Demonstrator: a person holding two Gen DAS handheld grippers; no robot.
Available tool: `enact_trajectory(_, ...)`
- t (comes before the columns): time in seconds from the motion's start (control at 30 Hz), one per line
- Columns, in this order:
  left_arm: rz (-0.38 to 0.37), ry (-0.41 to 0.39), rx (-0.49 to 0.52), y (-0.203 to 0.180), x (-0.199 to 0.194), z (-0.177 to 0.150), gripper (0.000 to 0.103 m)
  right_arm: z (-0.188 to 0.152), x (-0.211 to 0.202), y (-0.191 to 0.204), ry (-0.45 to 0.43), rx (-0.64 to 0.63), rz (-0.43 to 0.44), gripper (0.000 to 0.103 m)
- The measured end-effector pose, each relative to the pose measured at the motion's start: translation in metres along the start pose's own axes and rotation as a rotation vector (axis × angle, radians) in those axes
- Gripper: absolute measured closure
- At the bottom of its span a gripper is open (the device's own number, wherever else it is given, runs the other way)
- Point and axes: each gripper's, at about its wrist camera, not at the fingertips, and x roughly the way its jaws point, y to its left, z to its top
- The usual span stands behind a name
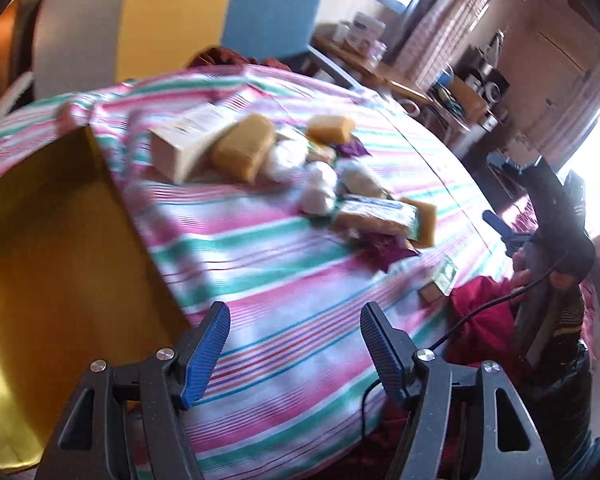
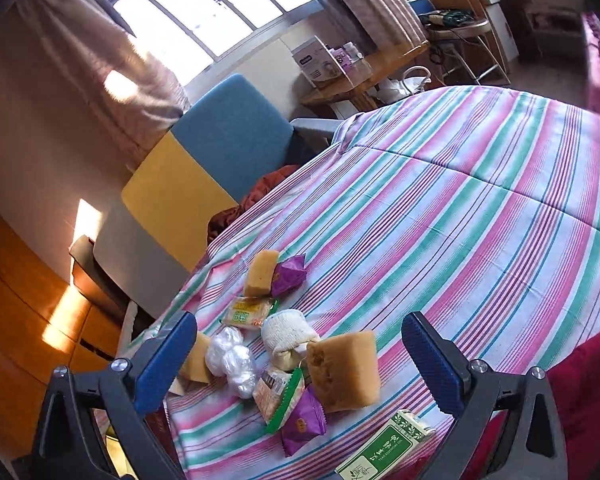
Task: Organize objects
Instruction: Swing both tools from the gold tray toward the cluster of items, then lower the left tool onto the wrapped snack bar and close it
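We hold both grippers over the striped bed [image 2: 480, 200]. The left gripper [image 1: 296, 344] has its fingers spread and empty beside the open yellow box [image 1: 60, 248], presumably the destination. The right gripper [image 2: 300, 364] hovers with its fingers likewise spread and empty, framing the clutter, nearest the large sponge [image 2: 346, 370]. Snack packets [image 2: 278, 398] and the green carton [image 2: 384, 454] lie loose, unsorted.
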Motion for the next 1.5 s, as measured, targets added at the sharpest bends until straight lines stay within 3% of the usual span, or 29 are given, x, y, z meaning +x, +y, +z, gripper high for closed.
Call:
enact_trajectory(0.23, -0.113, 0.122, 0.028, -0.037, 0.050, 0.025, 0.034, 0.001, 0.000, -0.007, 0.003, 0.071, 0.078, 0.000)
enact_trajectory(0.33, -0.224, 0.179, -0.043, -0.040, 0.066, 0.036, 0.034, 0.000, 0.004, -0.004, 0.023, 0.062, 0.099, 0.000)
enact_trajectory(0.53, -0.321, 0.260, -0.262, -0.040, 0.104, 0.058, 0.033, -0.001, 0.008, -0.003, 0.052, 0.056, 0.125, 0.000)
enact_trajectory(0.6, -0.310, 0.260, -0.323, -0.038, 0.114, 0.069, 0.024, -0.002, 0.007, -0.004, 0.052, 0.055, 0.130, 0.000)
enact_trajectory(0.8, -0.249, 0.314, -0.437, -0.046, 0.156, 0.093, 0.021, -0.002, 0.009, -0.004, 0.059, 0.060, 0.149, 0.000)
enact_trajectory(0.93, -0.187, 0.350, -0.464, -0.054, 0.176, 0.101, 0.021, -0.002, 0.011, -0.005, 0.074, 0.065, 0.165, 0.000)
enact_trajectory(1.03, -0.134, 0.383, -0.427, -0.061, 0.191, 0.102, 0.021, -0.003, 0.014, -0.004, 0.084, 0.065, 0.173, 0.000)
enact_trajectory(1.07, -0.123, 0.389, -0.409, -0.062, 0.193, 0.101, 0.023, -0.003, 0.014, -0.005, 0.088, 0.066, 0.174, 0.000)
enact_trajectory(1.17, -0.100, 0.369, -0.360, -0.059, 0.186, 0.099, 0.053, -0.003, 0.015, -0.007, 0.091, 0.080, 0.172, 0.000)
enact_trajectory(1.27, -0.080, 0.353, -0.269, -0.050, 0.170, 0.094, 0.062, -0.003, 0.015, -0.010, 0.091, 0.091, 0.172, 0.000)
enact_trajectory(1.5, -0.038, 0.319, -0.096, -0.025, 0.131, 0.056, 0.067, -0.003, 0.016, -0.006, 0.100, 0.069, 0.147, 0.000)
